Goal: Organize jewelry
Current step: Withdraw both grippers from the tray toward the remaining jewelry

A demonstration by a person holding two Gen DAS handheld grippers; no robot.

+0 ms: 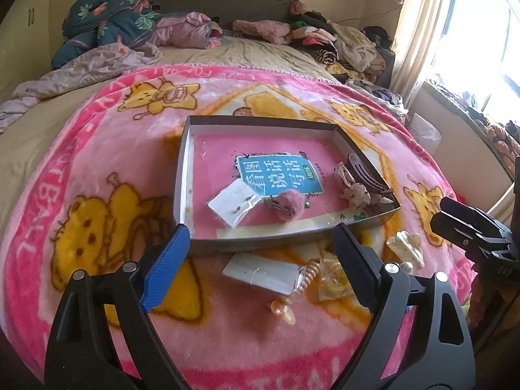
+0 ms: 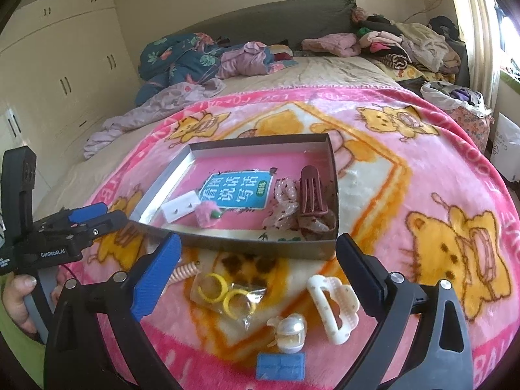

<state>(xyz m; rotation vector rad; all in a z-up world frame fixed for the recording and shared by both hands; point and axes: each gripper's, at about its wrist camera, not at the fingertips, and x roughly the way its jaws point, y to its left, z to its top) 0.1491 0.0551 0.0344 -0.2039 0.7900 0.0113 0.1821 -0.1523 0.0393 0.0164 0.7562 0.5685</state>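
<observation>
Both grippers hover low over a pink cartoon-bear fleece blanket (image 2: 422, 175) spread on a bed. The left gripper (image 1: 260, 253) has its jaws spread wide and holds nothing; between them, on the blanket, lie one white card in a clear sleeve (image 1: 261, 273), one peach spiral hair tie (image 1: 307, 276) and one small orange clip (image 1: 284, 312). The right gripper (image 2: 256, 260) likewise has its jaws fully apart, touching nothing; nearest the camera lies one small blue rectangular block (image 2: 281, 365), then one pearl-white claw clip (image 2: 289, 328), one cream open-frame claw clip (image 2: 334, 308) and one clear packet holding two yellow rings (image 2: 227, 295). Just beyond both grippers sits one shallow grey cardboard tray with a pink printed floor (image 2: 334, 175), its near wall standing between the jaws and the contents. Inside it are one white earring card (image 2: 180, 208), one pink fluffy pom-pom clip (image 2: 206, 216), one maroon claw clip (image 2: 312, 193) and a floral fabric scrunchie or bow (image 2: 286, 209); the count of fabric pieces cannot be told. Farther back, crumpled clothing (image 2: 406, 45) and a dark floral quilt (image 2: 178, 58) lie against the grey headboard (image 2: 276, 19), with cream wardrobe doors (image 2: 65, 65) at the left.
</observation>
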